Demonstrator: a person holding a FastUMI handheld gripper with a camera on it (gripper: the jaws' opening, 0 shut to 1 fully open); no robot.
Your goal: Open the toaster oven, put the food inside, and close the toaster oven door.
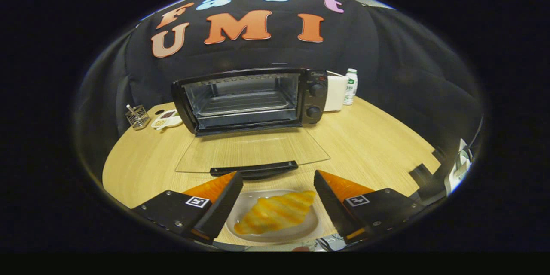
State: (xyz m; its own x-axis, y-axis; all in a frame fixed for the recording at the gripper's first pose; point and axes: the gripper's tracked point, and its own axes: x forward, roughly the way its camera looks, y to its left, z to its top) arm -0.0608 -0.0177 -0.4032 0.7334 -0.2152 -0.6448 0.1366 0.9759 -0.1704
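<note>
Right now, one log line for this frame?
oven: door open | croissant: on plate | gripper: open, straddling croissant

Your counter (369, 146) looks like pale matt wood grain. The toaster oven (251, 99) has a glossy black shell, a clear glass door (253, 150) and metal rack. The croissant (275, 212) shines, glazed, on a smooth glossy plate (311, 226).

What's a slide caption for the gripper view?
Open gripper straddles croissant on plate; toaster oven door already down.
</note>
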